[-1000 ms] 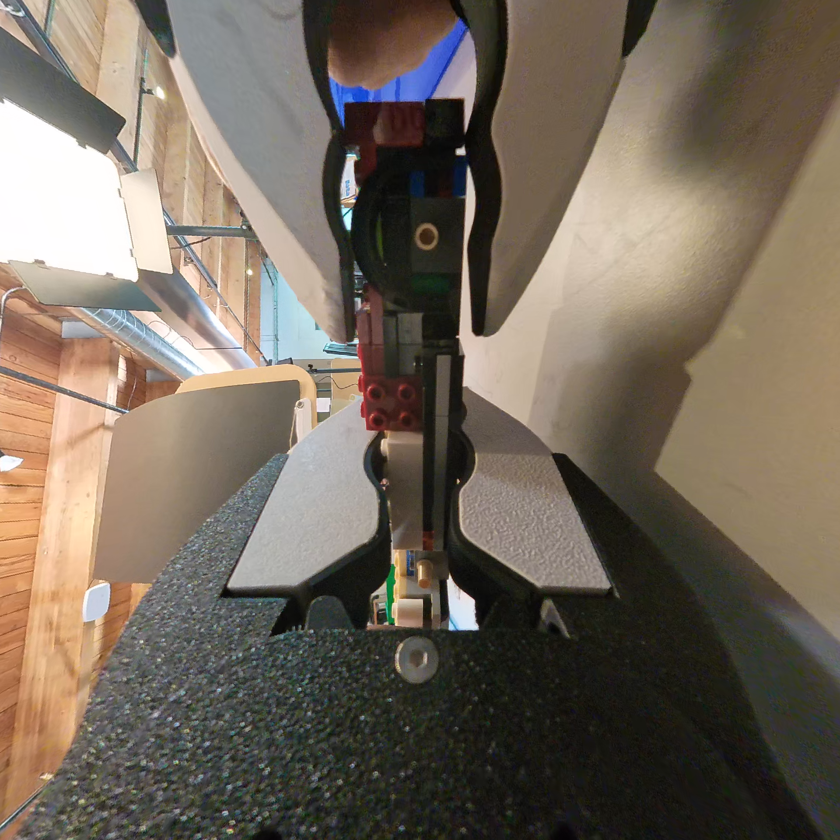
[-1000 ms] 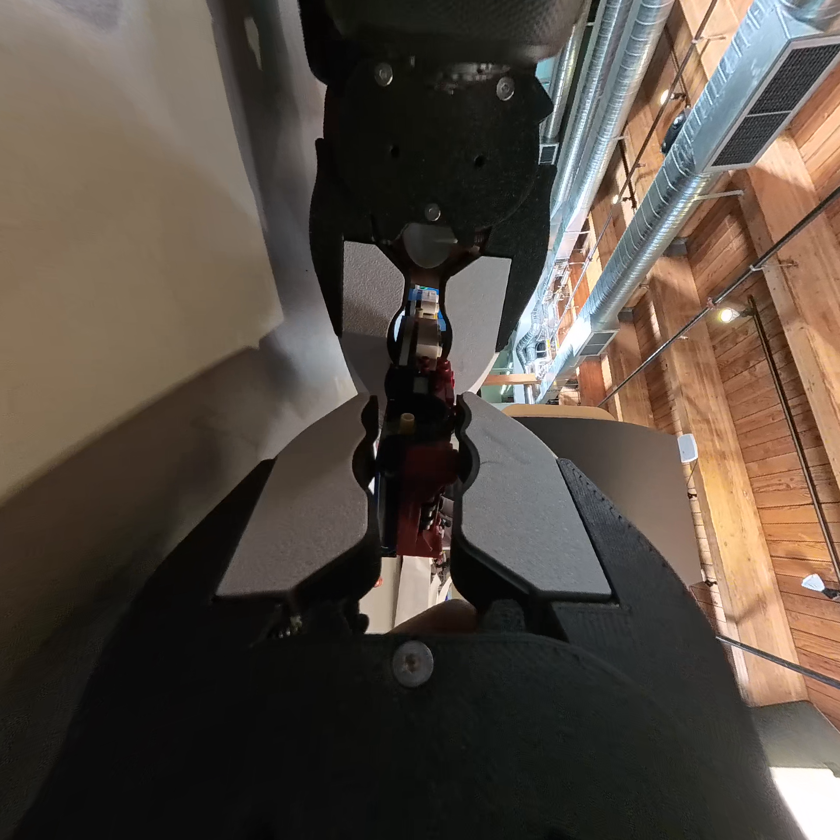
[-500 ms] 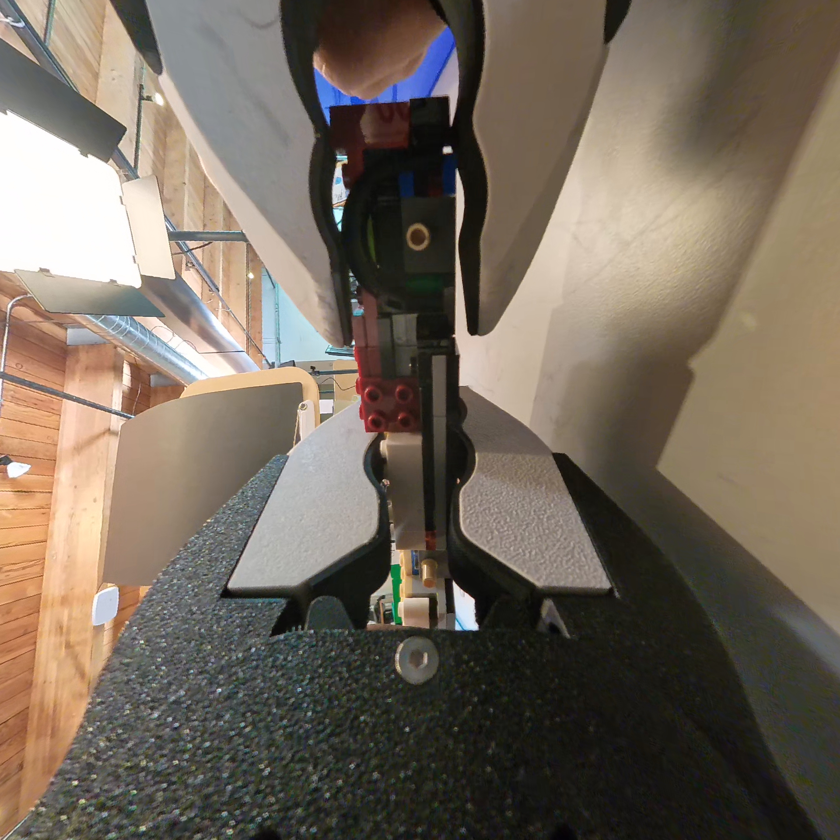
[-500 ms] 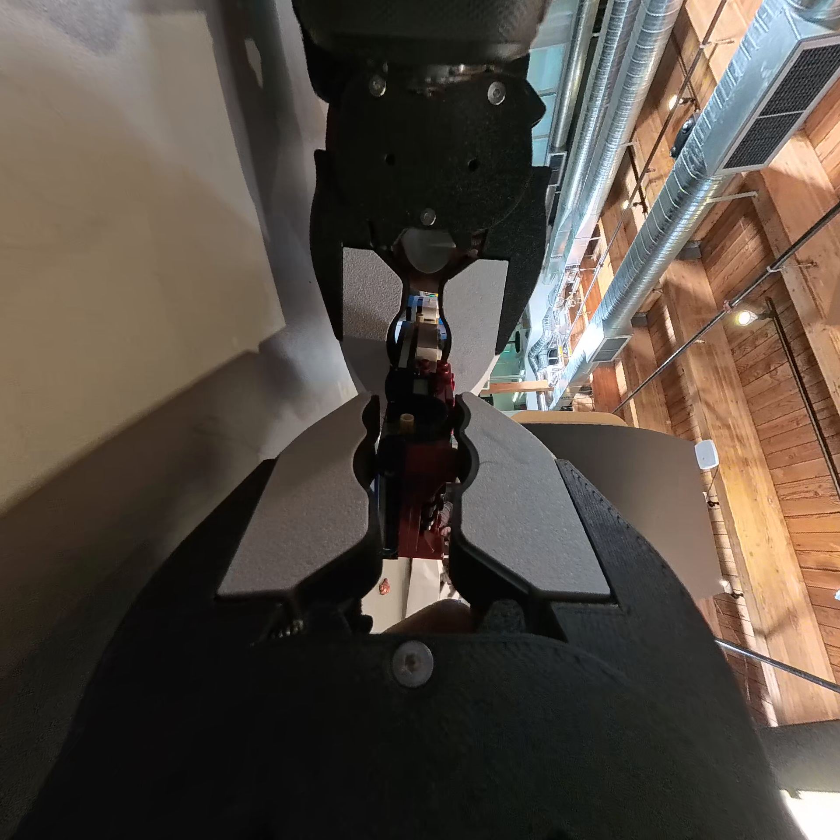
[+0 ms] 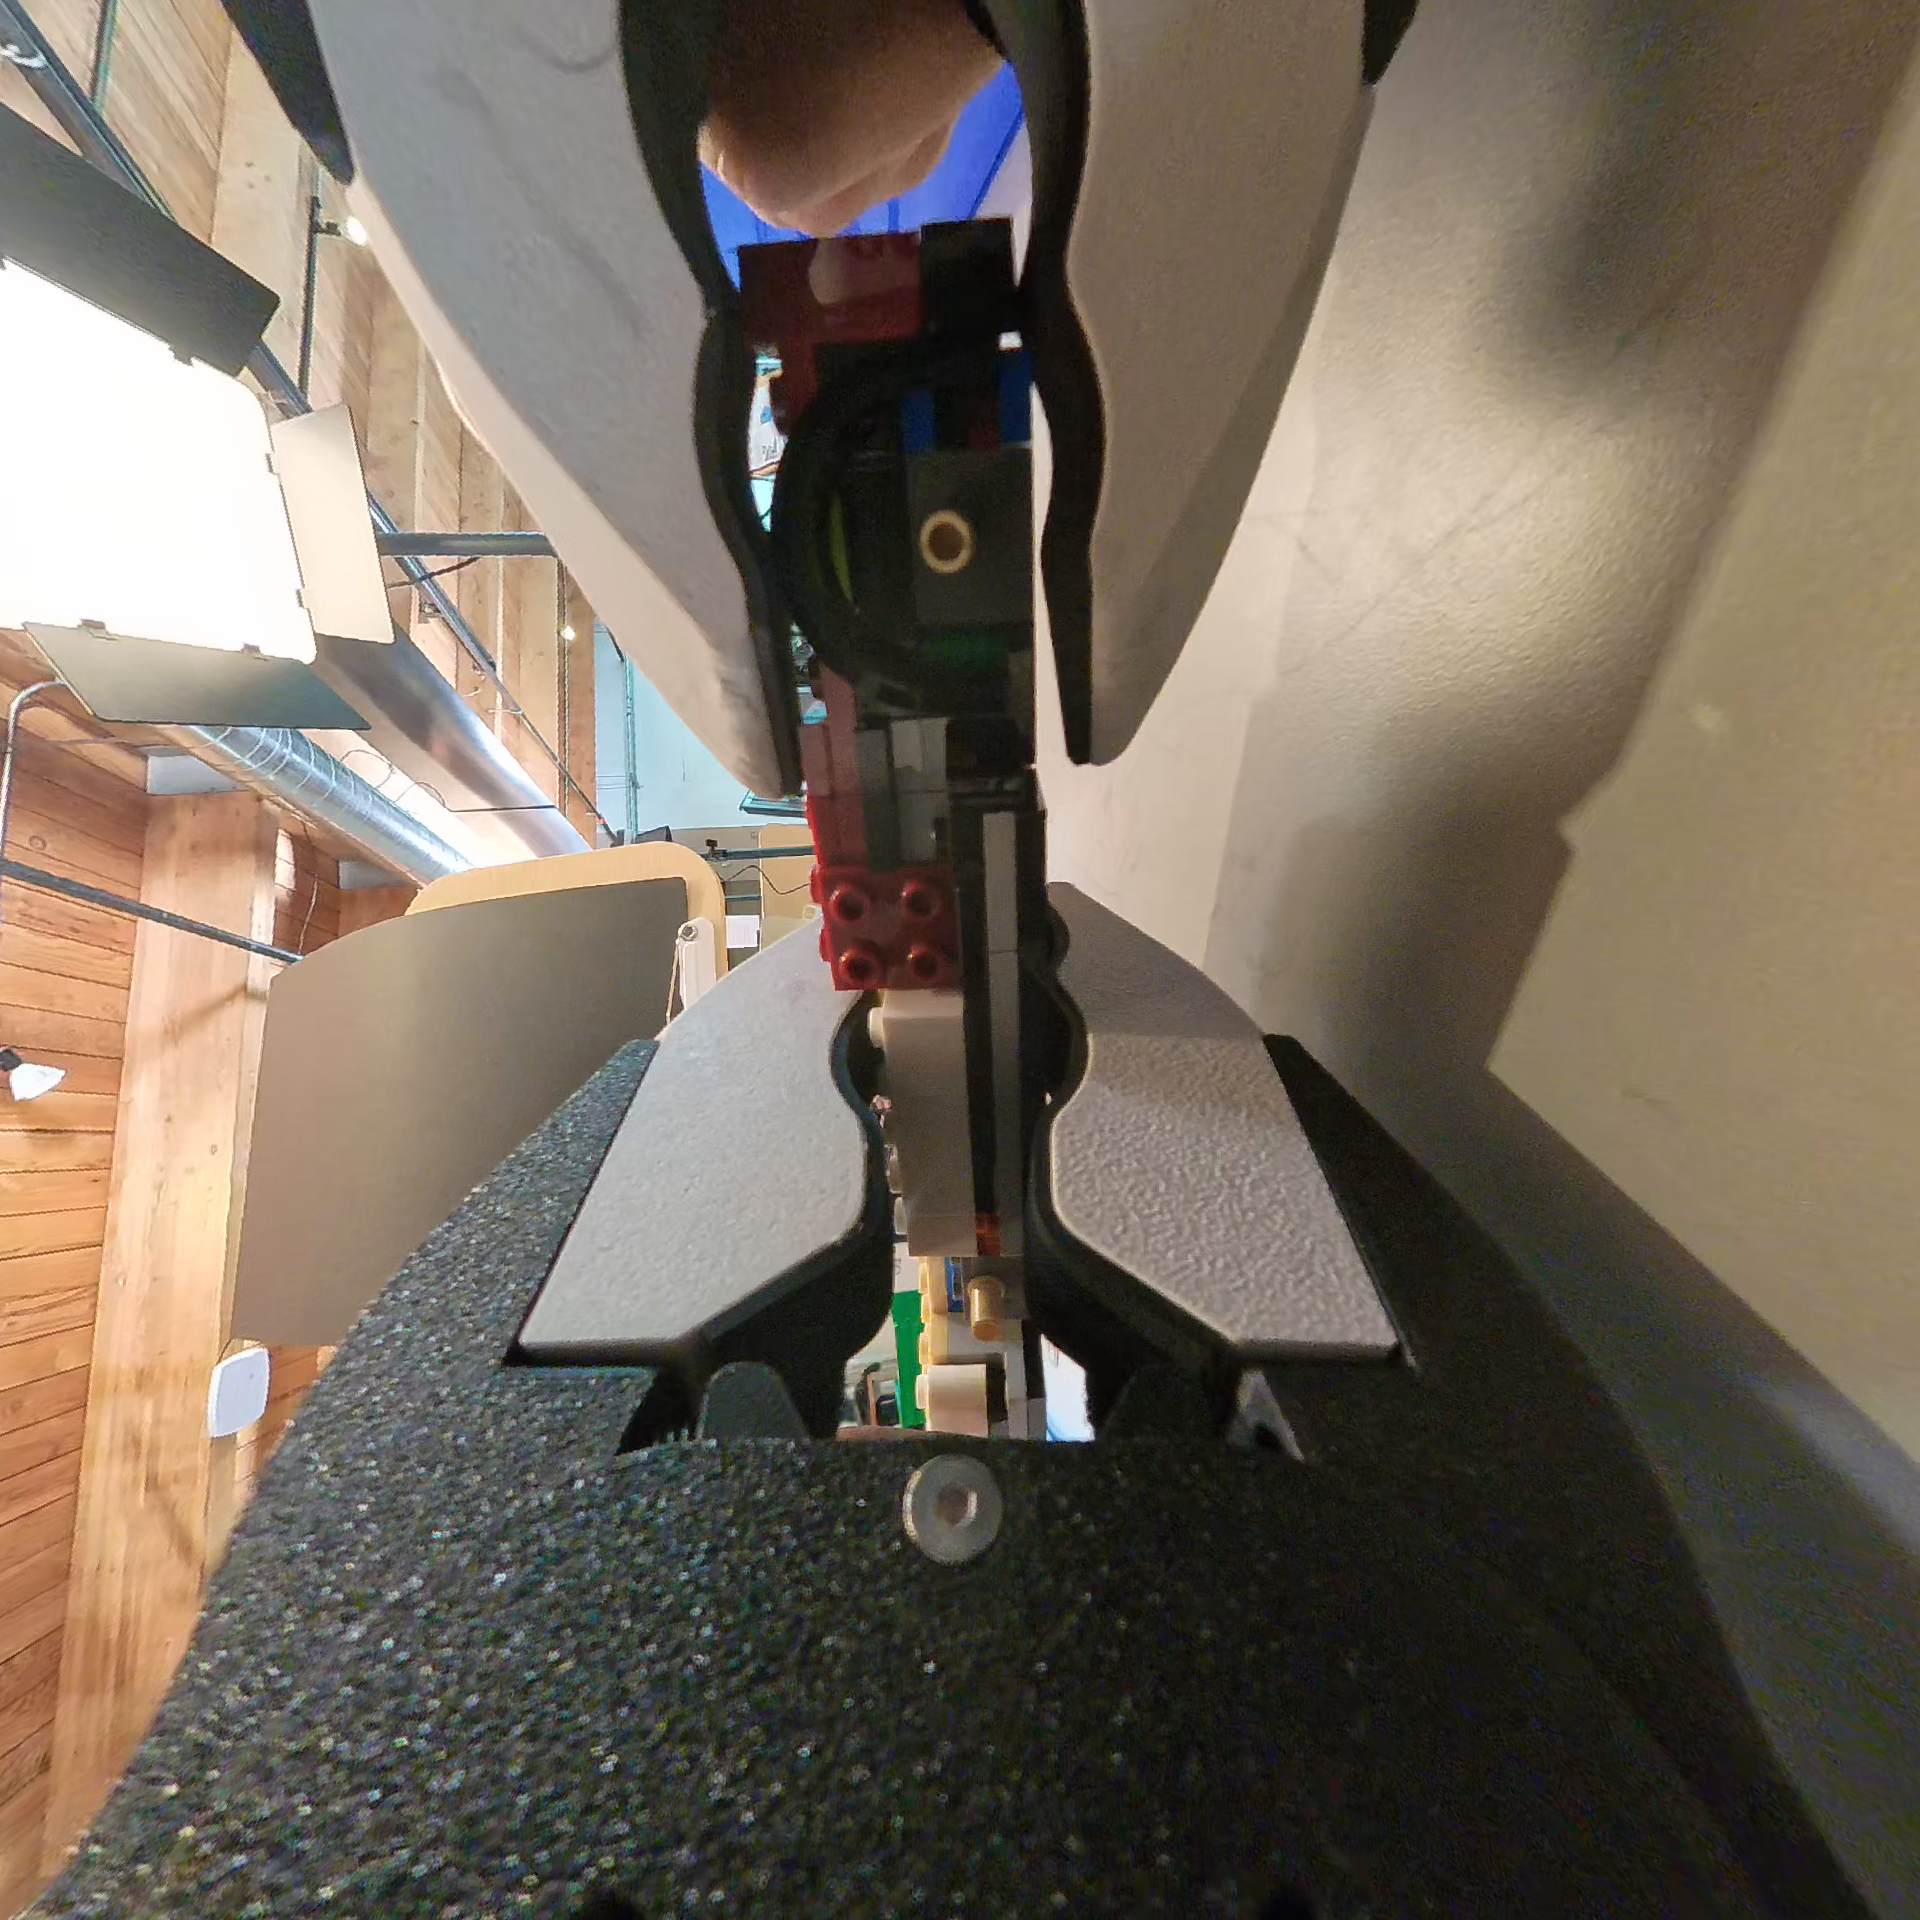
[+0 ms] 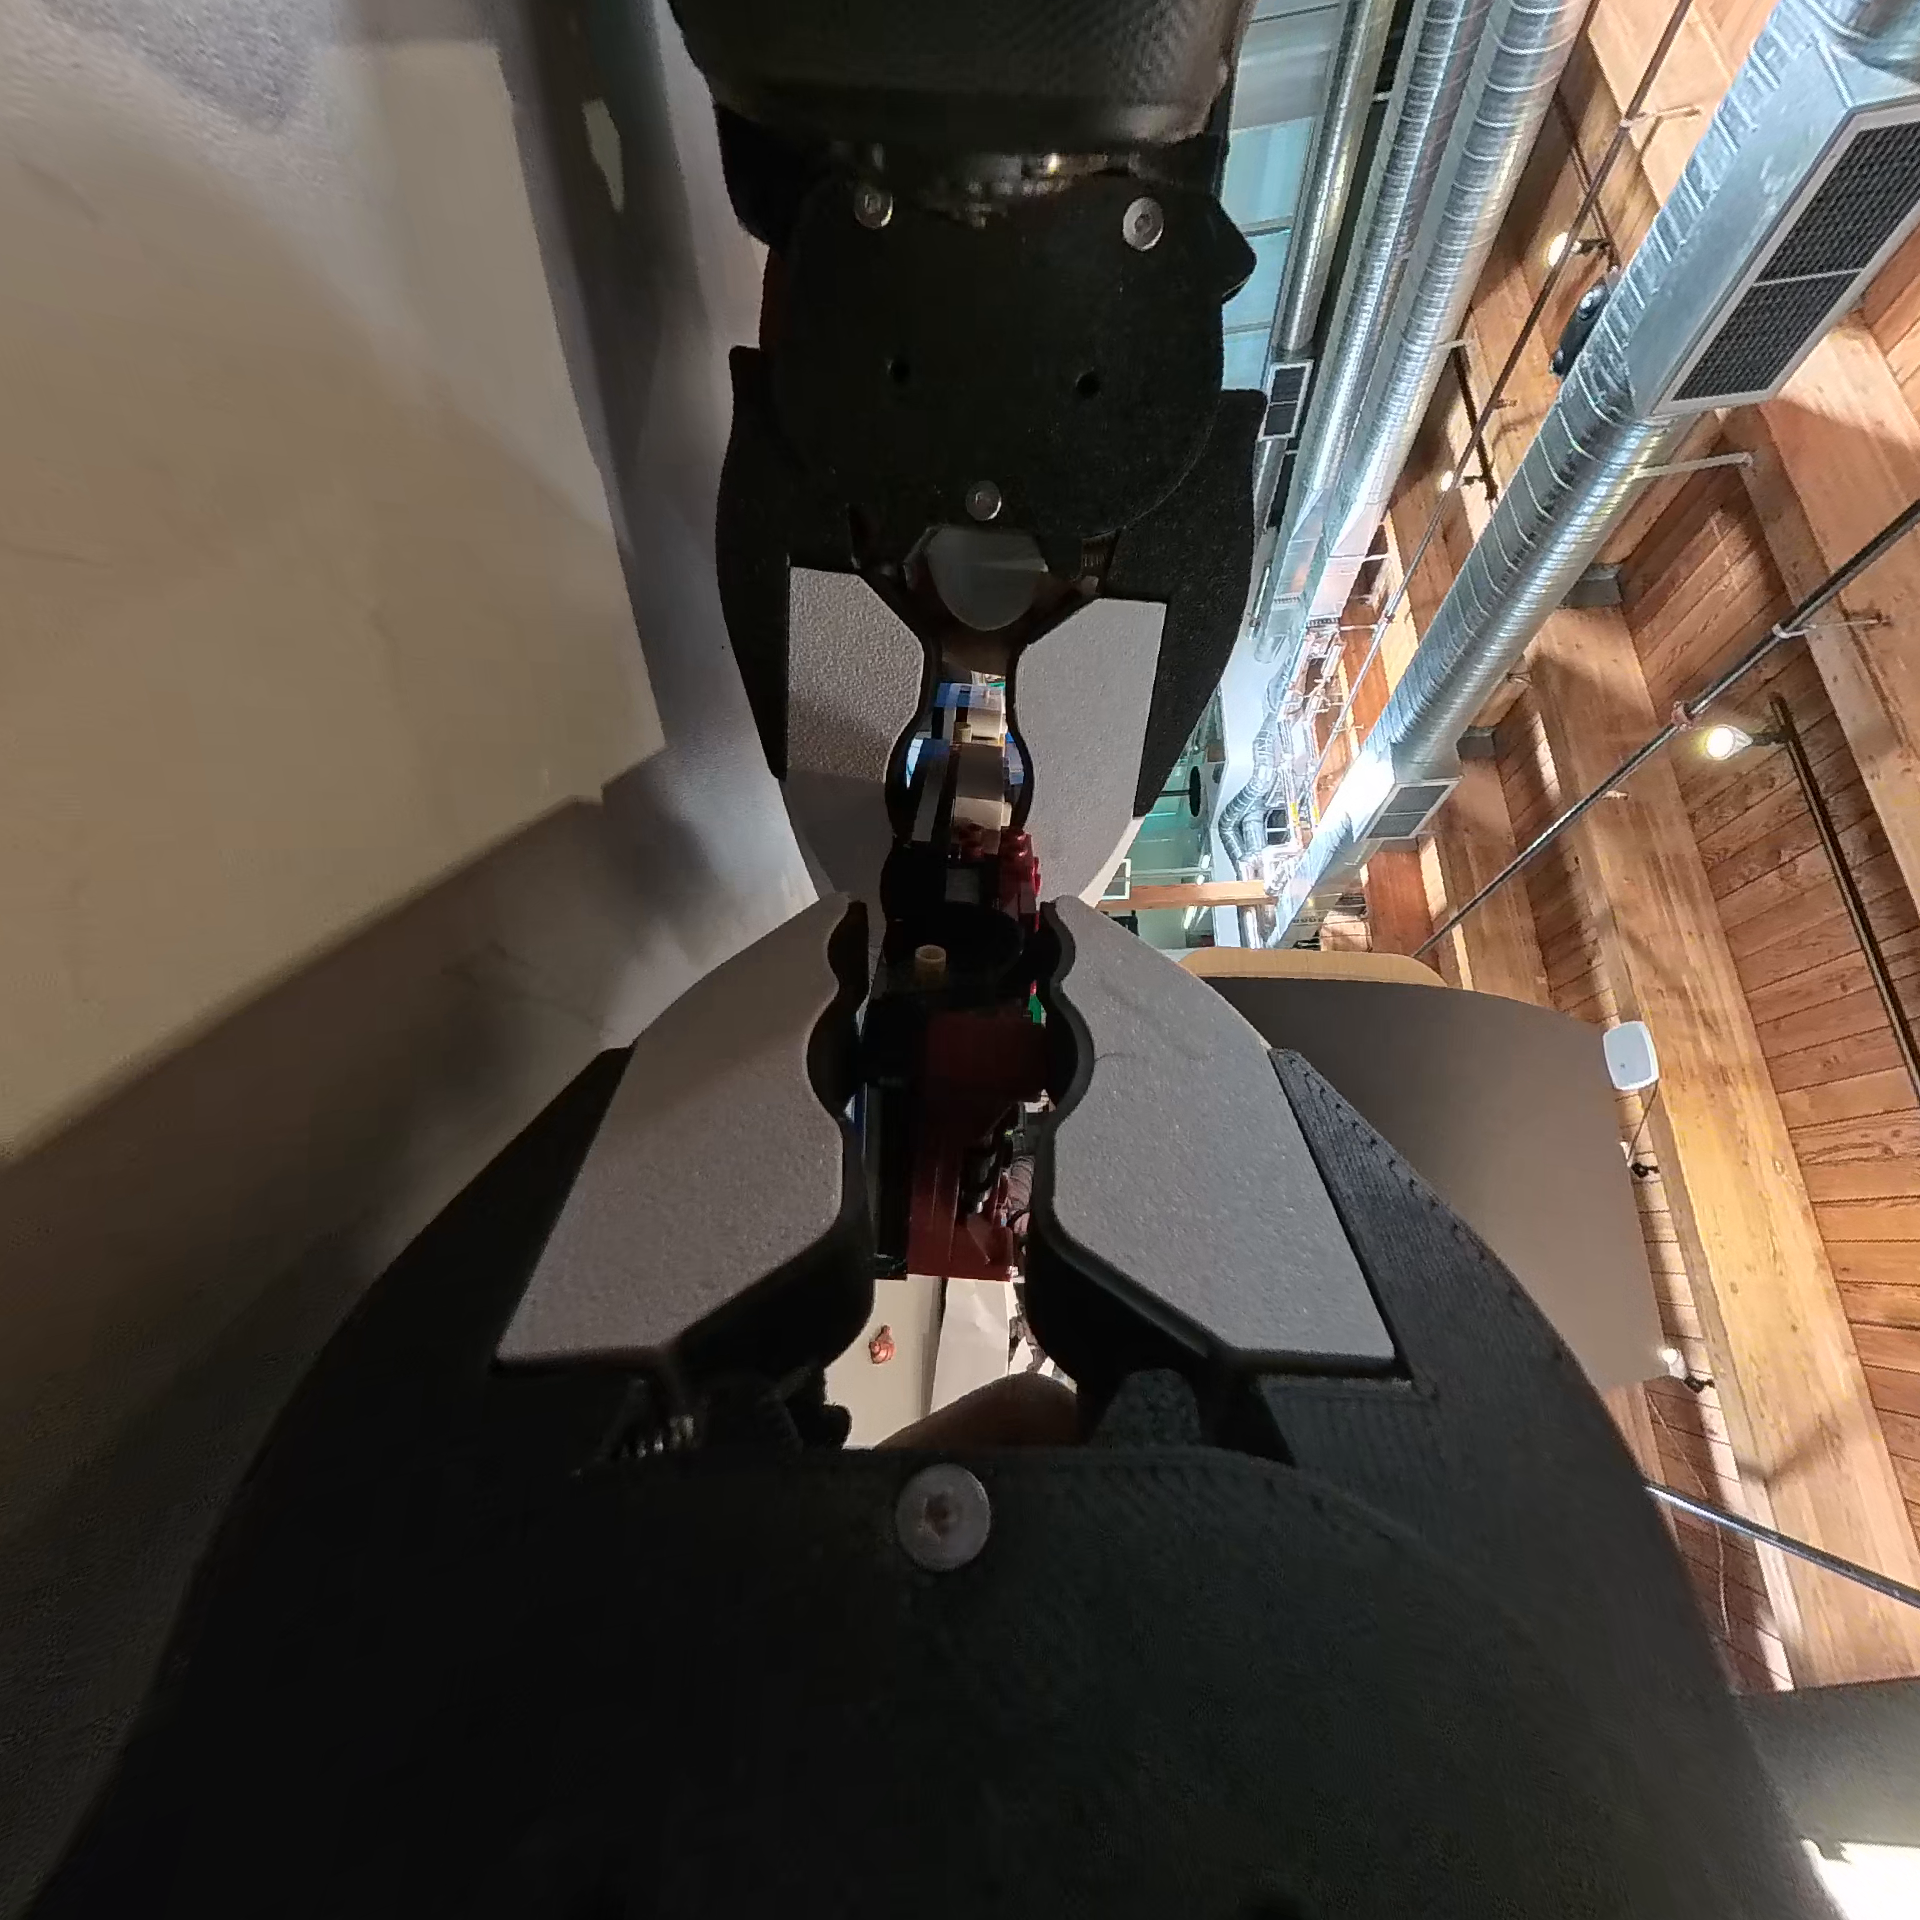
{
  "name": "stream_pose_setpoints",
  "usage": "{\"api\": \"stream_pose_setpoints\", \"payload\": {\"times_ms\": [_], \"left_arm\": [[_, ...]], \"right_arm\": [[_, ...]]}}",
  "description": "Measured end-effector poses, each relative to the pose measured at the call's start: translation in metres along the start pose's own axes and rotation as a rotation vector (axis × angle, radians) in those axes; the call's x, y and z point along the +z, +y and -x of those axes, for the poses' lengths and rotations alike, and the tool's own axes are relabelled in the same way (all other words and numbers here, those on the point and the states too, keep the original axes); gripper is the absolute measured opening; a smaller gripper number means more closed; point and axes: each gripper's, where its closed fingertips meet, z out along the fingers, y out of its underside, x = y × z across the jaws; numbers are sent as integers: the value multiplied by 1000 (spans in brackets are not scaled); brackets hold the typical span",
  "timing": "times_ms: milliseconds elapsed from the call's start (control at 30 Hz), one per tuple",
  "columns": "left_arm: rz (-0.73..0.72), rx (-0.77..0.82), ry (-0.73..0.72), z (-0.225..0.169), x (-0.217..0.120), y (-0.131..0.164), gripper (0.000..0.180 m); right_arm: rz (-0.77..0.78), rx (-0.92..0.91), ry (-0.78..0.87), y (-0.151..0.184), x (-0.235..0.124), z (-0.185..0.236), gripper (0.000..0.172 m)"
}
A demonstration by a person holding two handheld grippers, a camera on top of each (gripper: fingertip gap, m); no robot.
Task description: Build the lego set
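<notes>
Between two grippers, left (image 5: 940,1039) and right (image 6: 951,966), fingers clamp one brick model (image 5: 914,831).

Timber-walled workshop, exposed ducts (image 6: 1538,540)

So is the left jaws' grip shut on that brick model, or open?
Shut: the left gripper clamps the brick model between both fingers; the right gripper grips its other end.

the left hand-held gripper (image 5: 951,997) is clamped on the near end of a toy-brick model (image 5: 914,831) of dark red, black, grey and white bricks. straight ahead, the right hand-held gripper (image 5: 920,764) grips its far end, a fingertip (image 5: 831,135) behind it.
</notes>
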Motion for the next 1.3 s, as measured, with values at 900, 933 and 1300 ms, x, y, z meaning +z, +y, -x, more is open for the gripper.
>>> {"api": "stream_pose_setpoints", "payload": {"times_ms": [900,933,1300], "left_arm": [[-14,114,-90,13,-5,-3,25],[-14,115,-90,13,-5,-3,25],[-9,149,-97,13,-7,-4,25]], "right_arm": [[96,-33,-49,13,-9,5,37],[98,-38,-49,13,-8,5,37],[104,-37,-89,12,-9,7,38]]}}
